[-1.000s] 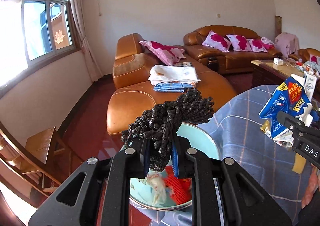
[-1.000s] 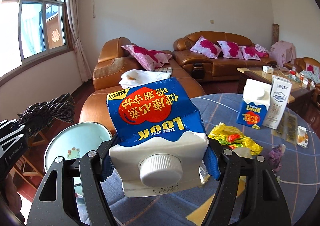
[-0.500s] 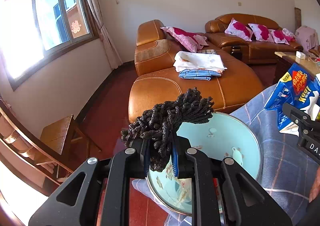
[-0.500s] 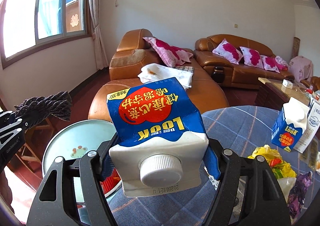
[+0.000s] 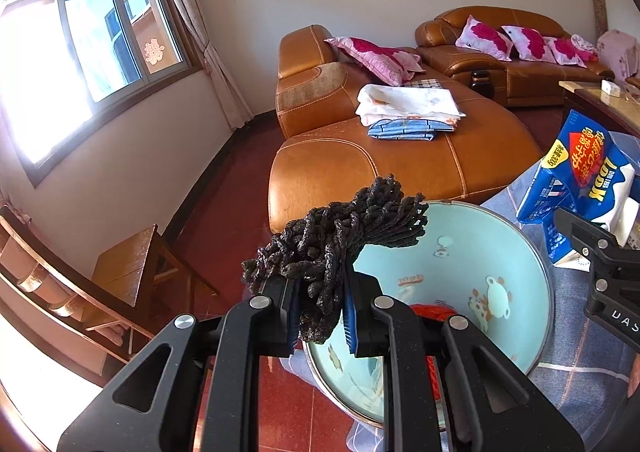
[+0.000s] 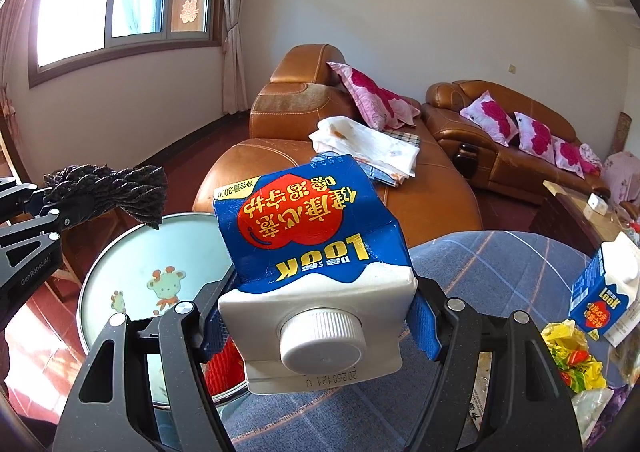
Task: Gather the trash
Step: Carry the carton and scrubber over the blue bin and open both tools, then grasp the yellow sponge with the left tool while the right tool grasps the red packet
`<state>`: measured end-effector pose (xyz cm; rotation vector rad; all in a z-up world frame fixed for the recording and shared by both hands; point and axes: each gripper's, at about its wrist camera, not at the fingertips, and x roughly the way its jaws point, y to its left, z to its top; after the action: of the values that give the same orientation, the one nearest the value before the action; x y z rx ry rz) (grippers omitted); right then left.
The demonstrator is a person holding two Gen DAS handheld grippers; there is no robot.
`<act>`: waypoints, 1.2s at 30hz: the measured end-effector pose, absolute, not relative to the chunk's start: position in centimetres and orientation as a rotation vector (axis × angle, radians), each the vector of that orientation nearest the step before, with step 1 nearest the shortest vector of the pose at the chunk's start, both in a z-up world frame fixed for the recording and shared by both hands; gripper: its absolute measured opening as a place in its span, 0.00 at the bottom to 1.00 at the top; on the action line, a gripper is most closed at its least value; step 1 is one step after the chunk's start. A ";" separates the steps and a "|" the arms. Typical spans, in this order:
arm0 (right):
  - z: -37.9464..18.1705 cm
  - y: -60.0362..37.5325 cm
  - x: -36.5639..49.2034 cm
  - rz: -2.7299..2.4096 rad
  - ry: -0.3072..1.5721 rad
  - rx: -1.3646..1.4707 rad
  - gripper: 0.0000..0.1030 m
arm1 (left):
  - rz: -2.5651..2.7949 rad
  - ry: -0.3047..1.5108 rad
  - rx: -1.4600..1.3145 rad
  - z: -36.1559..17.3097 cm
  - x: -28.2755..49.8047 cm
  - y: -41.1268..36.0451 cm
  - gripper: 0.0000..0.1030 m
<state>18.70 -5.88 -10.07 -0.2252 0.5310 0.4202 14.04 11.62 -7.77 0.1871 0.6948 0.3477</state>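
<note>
Sunlight pours through the window (image 5: 100, 48) at far left, above a wooden chair (image 5: 132, 272) on the red floor. Just right of that, the left gripper (image 5: 320, 316) is clamped on a dark knotted rope bundle (image 5: 336, 240), its blue pads pressing the bundle from both sides while the frayed end fans out above the jaws. From the right wrist camera the same bundle (image 6: 108, 192) sticks out level at the left edge, hanging over the near rim of a pale blue basin (image 6: 160, 248). That basin (image 5: 480, 272), printed with cartoon animals, sits at the edge of a table covered in a blue checked cloth (image 6: 500, 264); red netting (image 6: 224, 368) and some pale scraps lie in its bottom.

Further right, the right gripper (image 6: 320, 316) grips a blue-and-white milk carton (image 6: 312, 252) across its width, cap end toward the camera and the printed side tilted up. The carton hangs over the cloth just beside the basin's rim, not inside it. In the left wrist view this carton (image 5: 580, 180) shows at the right edge, above the basin's far side.

Behind everything stands an orange leather sofa (image 5: 400, 156) with folded laundry (image 5: 408, 108) on it. At far right on the cloth stand a second carton (image 6: 604, 292) and a yellow wrapper (image 6: 572, 356).
</note>
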 end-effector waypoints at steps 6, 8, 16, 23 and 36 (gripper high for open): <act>-10.3 -5.1 18.5 0.448 0.537 -0.263 0.69 | 0.326 0.698 0.172 -7.7 14.1 11.9 0.17; -10.4 -5.0 18.4 0.458 0.538 -0.270 0.69 | 0.317 0.699 0.169 -7.8 14.0 12.0 0.17; -10.7 -3.8 17.9 0.529 0.539 -0.319 0.84 | 0.269 0.728 0.151 -8.2 14.2 11.6 0.25; -10.6 -4.3 17.7 0.513 0.530 -0.294 0.85 | 0.261 0.728 0.148 -8.3 14.1 11.4 0.42; -10.5 -4.4 17.8 0.502 0.530 -0.281 0.85 | 0.255 0.735 0.147 -8.6 14.2 11.2 0.47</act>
<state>17.82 -4.44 -10.51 -0.2809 0.5304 0.5019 14.19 11.21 -8.56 0.1465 0.7352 0.2545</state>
